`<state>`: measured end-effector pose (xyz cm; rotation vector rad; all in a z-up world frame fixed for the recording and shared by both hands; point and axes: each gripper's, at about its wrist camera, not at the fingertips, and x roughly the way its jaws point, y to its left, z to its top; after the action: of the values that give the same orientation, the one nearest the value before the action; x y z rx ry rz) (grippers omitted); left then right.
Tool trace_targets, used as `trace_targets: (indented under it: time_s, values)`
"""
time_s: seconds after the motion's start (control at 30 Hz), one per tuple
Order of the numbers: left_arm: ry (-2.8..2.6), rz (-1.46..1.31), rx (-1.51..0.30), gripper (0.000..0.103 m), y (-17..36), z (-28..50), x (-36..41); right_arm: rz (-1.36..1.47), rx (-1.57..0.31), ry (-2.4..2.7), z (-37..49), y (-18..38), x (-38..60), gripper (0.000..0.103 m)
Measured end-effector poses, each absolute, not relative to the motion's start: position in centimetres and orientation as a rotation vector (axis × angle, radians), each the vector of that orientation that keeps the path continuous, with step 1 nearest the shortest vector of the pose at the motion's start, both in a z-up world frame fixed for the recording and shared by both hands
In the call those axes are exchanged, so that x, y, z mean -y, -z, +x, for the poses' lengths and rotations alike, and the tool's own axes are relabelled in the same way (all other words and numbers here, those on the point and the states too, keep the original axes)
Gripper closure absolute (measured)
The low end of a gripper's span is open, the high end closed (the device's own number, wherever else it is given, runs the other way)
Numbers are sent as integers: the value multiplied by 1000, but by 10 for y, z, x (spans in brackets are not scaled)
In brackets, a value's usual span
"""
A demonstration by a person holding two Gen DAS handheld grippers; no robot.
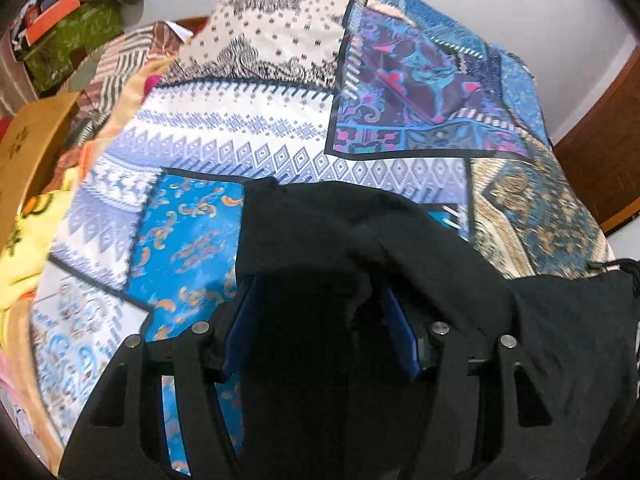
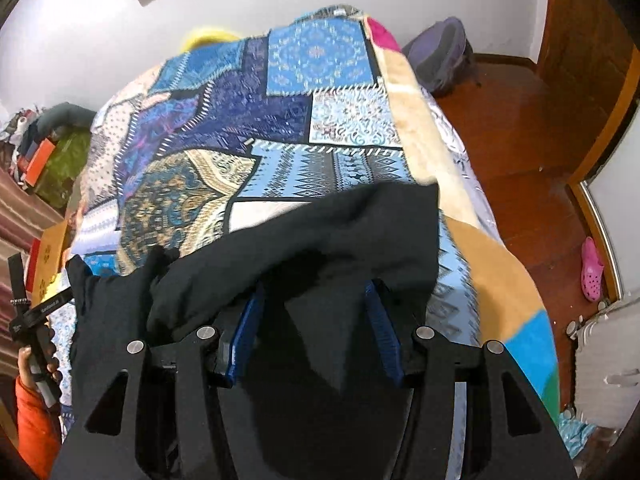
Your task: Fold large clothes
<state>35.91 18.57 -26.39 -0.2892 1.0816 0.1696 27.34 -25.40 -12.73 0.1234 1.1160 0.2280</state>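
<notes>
A large black garment (image 1: 400,240) hangs over both grippers above a bed with a patchwork blanket (image 1: 248,140). My left gripper (image 1: 316,280) has black cloth draped over its fingertips and bunched between its blue pads (image 1: 240,320); the tips are hidden. In the right wrist view the same black garment (image 2: 320,232) covers my right gripper (image 2: 316,292), with cloth between its blue pads (image 2: 250,320). The garment stretches between the two grippers. The left gripper's handle and the person's hand (image 2: 36,344) show at the far left of the right wrist view.
The blanket (image 2: 260,128) covers the bed. A cardboard box (image 1: 28,152) and yellow cloth (image 1: 24,248) lie at the left. Green box with clutter (image 1: 68,36) stands beyond. Wooden floor (image 2: 520,140), a pink shoe (image 2: 592,276) and a dark bag (image 2: 440,52) are at the right.
</notes>
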Motion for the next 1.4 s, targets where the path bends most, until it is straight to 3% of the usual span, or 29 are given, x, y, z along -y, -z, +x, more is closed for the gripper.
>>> trace_targets:
  time_s: [0.1, 0.23, 0.53, 1.07, 1.17, 1.4]
  values:
    - [-189, -281, -1111, 42, 281, 372, -188, 111, -1106, -228, 285, 134, 253, 52]
    - [-210, -270, -1136, 30, 297, 381, -192, 159, -1133, -244, 296, 139, 258, 50]
    - [-226, -264, -1127, 30, 278, 360, -195, 118, -1134, -198, 283, 126, 255, 50]
    - [-235, -192, -919, 30, 155, 230, -218, -75, -956, -222, 173, 46, 256, 50]
    - [-223, -167, -928, 30, 151, 202, -219, -76, -959, -212, 154, 50, 264, 42]
    - [-192, -129, -1040, 30, 187, 139, -216, -8, -1027, -153, 118, 76, 293, 42]
